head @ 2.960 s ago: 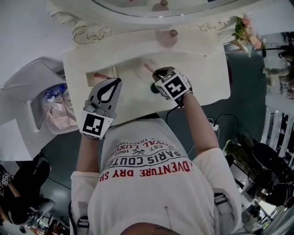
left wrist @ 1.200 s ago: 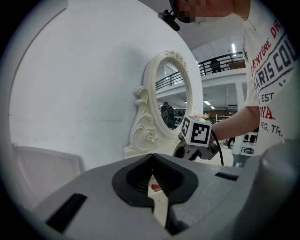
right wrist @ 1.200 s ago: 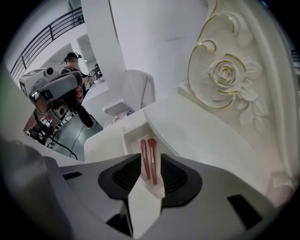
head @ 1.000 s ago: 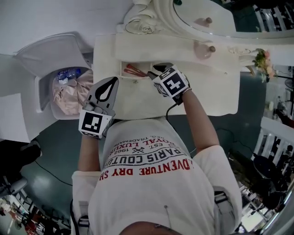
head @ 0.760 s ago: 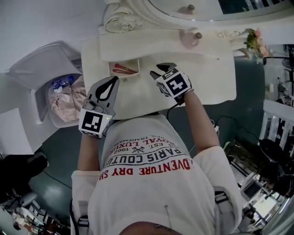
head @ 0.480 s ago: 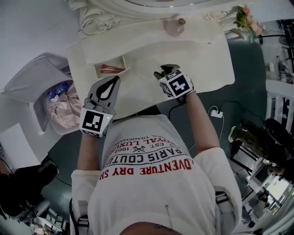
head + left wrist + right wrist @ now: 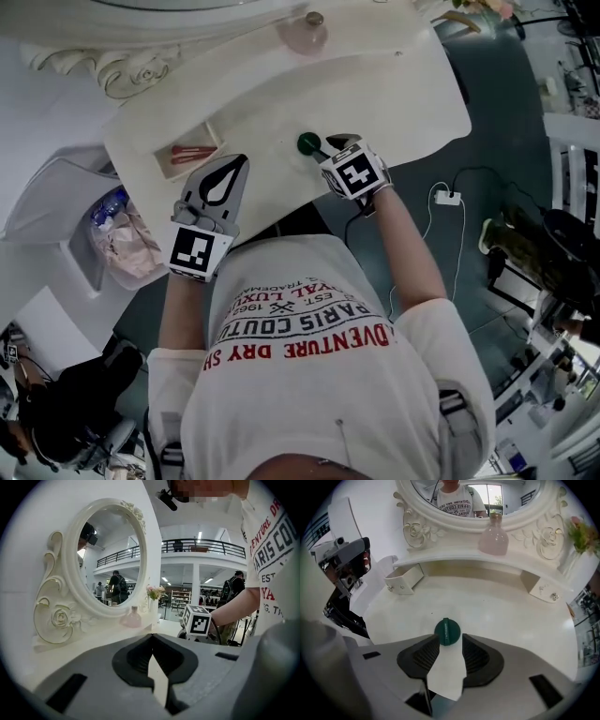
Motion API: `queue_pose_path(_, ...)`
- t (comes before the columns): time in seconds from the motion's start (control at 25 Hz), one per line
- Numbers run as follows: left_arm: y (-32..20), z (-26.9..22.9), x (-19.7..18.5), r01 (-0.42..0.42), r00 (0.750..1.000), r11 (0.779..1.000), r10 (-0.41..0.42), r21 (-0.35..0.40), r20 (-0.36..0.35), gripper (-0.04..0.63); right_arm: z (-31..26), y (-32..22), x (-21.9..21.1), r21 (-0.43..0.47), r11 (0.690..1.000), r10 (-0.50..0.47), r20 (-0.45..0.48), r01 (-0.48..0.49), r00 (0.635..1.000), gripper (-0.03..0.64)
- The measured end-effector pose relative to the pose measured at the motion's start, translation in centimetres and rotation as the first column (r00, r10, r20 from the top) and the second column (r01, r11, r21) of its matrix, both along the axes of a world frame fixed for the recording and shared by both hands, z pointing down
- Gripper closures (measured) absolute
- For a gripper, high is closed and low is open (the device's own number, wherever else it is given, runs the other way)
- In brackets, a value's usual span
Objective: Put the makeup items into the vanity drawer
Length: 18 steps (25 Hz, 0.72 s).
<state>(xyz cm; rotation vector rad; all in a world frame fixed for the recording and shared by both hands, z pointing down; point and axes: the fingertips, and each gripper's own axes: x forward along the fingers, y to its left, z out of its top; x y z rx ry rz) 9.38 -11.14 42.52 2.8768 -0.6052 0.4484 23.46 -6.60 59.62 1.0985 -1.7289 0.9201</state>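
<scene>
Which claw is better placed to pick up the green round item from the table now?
Right. The right claw hangs just over the green round item; its jaws have just been opening, and the item shows between them, untouched. The left claw is shut and sits farther off to the side.

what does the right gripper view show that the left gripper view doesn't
Only the right gripper view: a green round item on the tabletop just beyond the right gripper, whose jaws have just been opening and hold nothing, and an open drawer. Only the left gripper view: that gripper's marker cube, a balcony and a person with a backpack. Both: the mirror, the pink bottle, the flowers.
</scene>
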Motion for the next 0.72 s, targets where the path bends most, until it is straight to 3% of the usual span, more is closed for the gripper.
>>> queue_pose_path(0.52,-0.2,2.3,1.1,0.020,1.000,0.998,-0.019,-0.052,0.022,0.589,2.9,-0.8,0.3,-0.035,0.999,0.022,0.037,-0.021,0.999,0.477)
queue_pose_path(0.72,-1.0,2.9,0.7,0.026,0.999,0.998,-0.025,-0.054,0.022,0.589,3.5,-0.9,-0.7,-0.063,0.998,-0.004,0.030,0.005,1.000,0.549)
